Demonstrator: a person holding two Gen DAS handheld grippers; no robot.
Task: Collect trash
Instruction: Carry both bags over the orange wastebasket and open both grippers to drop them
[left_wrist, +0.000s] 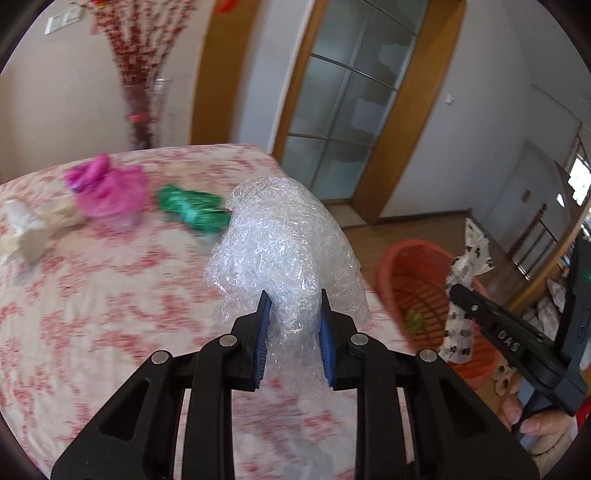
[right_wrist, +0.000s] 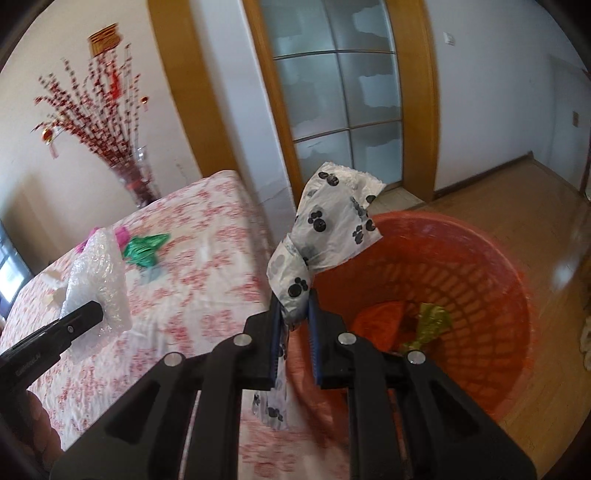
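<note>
A: Past the near right corner of the table (left_wrist: 110, 332), on the wooden floor, stands the round orange slatted plastic basket (right_wrist: 491, 280). The right gripper (right_wrist: 293, 317) hangs over its near rim, pinched narrow on a white plastic bag printed with black paw marks (right_wrist: 325, 225).

B: And the other one?

A: The left gripper (left_wrist: 293, 321) is over the table's right edge, its blue pads (left_wrist: 263, 332) pressed partway in on a crumpled wad of clear bubble wrap (left_wrist: 284, 240). The wrap sticks up well beyond the tips.

B: So both are loaded. Which step is this?

A: I'd call it the carry to the basket. One yellow-green crumpled wrapper (right_wrist: 430, 325) already lies at the basket's bottom; neither held piece is released yet.

B: What's left on the cloth?

A: A crumpled magenta plastic bag (left_wrist: 109, 184), a green foil wrapper (left_wrist: 192, 208) beside it, and white crumpled paper (left_wrist: 22, 232) toward the far left edge.

B: What does the next move need?

A: The paw-print bag should go a little deeper over the opening, then the jaws spread so it falls inside the rim. The bubble wrap has farther to travel, off the table edge and across. It is bulky and light, so it may cling to a pad; opening wide should help.
</note>
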